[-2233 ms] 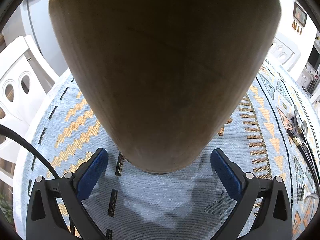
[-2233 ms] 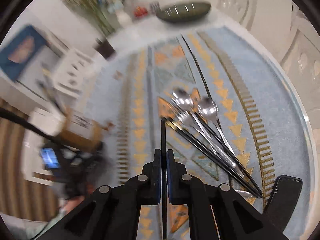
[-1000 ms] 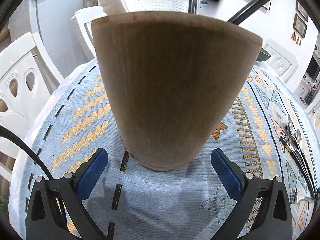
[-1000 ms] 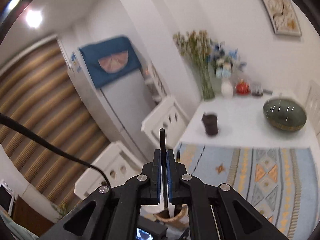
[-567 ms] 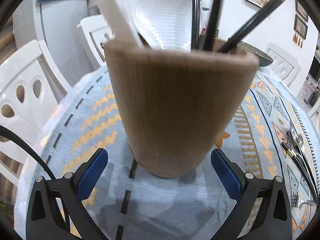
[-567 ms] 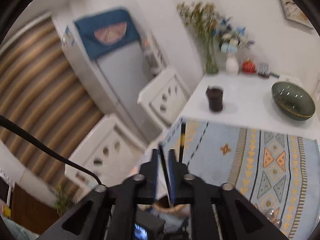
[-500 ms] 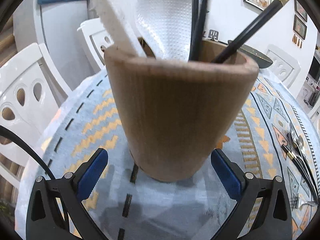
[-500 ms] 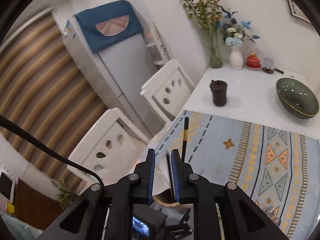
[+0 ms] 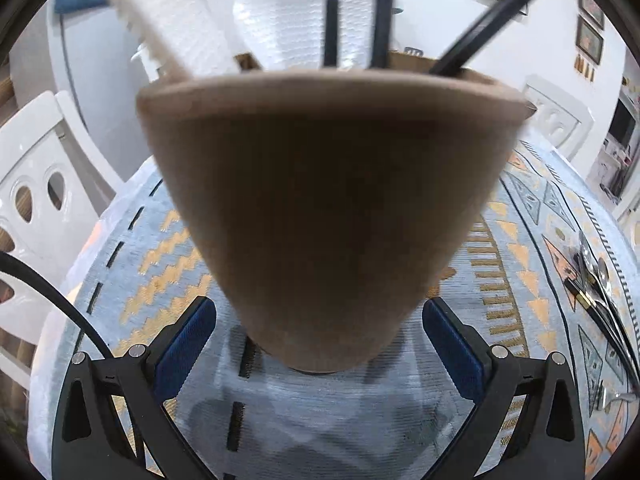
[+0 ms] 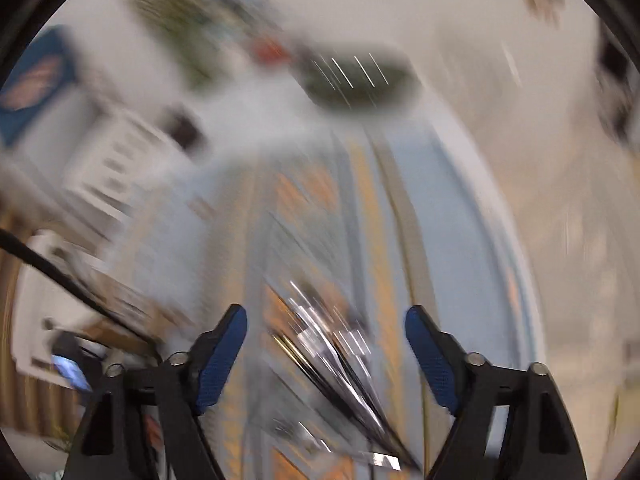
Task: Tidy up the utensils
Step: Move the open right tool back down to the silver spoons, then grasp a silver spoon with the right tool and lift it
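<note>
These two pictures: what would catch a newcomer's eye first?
A big wooden cup fills the left wrist view, with a white spoon and black chopsticks sticking out of it. The right wrist view is blurred, its open right gripper above a pile of cutlery on the patterned tablecloth.

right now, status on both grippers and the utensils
Left gripper open around wooden holder. Right gripper empty, jaws just opened, above loose cutlery. Nothing in the way.

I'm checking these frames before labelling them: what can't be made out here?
- Right wrist view: motion blur smears the pile of metal spoons and black chopsticks; no count possible.
- Left wrist view: the tan wooden utensil cup hides the patterned tablecloth behind it.
- Left wrist view: the black chopsticks in the cup are cut off by the top edge.
</note>
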`<state>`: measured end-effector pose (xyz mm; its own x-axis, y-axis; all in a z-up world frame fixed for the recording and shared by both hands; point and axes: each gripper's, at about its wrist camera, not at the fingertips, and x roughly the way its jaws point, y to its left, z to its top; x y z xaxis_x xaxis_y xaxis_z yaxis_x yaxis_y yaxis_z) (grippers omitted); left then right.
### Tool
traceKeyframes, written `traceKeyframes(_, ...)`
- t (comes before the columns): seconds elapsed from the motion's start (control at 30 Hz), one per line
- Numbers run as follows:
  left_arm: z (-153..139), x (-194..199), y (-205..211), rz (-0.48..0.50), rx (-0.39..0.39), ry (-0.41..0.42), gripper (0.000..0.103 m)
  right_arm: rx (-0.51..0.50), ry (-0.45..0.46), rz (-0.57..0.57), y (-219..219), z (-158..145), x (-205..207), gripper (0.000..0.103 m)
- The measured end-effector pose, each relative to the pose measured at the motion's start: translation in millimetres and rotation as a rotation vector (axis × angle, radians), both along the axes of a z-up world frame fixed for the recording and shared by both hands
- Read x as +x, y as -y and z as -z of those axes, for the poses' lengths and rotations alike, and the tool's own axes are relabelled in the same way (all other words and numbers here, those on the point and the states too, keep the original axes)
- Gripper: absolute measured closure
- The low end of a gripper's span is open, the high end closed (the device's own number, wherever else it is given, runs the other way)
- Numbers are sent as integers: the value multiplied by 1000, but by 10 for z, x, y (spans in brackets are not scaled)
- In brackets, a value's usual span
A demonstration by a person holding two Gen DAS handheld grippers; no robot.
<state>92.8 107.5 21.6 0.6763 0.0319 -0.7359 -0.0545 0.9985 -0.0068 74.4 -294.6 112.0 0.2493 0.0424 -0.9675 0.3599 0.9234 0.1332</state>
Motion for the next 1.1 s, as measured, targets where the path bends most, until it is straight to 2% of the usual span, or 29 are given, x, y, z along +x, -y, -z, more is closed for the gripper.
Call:
traceKeyframes(0.03,-4,6,3,4,3,3,0,42,-35,31,93,173,-23,62)
traceKeyframes(0.07,-7,0,4,8,7,4,0,113,-53,80,225,404,-63,62)
traceKeyframes(0.13,-2,4,8,9,9,-1,0,150,-56,133,341,591,-83,62)
traceKeyframes(0.23,37,-37,54,7,11,-6,0,171,-56,137,386,727,19,62)
traceKeyframes(0.33,37,-37,56,10,8,-3,0,187,-100,97,336,835,207,62)
traceKeyframes(0.4,48,-44,39,8,3,-7,0,134,-131,69,269,906,308,62)
traceKeyframes(0.5,110,62,62,2,-2,-23,0,31,-148,10,127,880,411,56)
traceKeyframes(0.6,133,124,36,-5,-1,-27,0,27,-155,29,57,930,497,35)
traceKeyframes(0.63,133,134,28,-6,-1,-27,0,9,-163,30,36,938,527,34)
traceKeyframes(0.8,148,204,53,-6,4,-31,0,-117,-153,8,-112,931,627,42)
traceKeyframes(0.87,155,209,46,-7,5,-33,0,-142,-126,-25,-240,910,651,53)
traceKeyframes(0.9,160,199,57,-7,6,-33,0,-153,-121,-38,-303,895,651,65)
traceKeyframes(1.1,161,208,41,-6,3,-31,0,-194,-118,-109,-429,865,595,66)
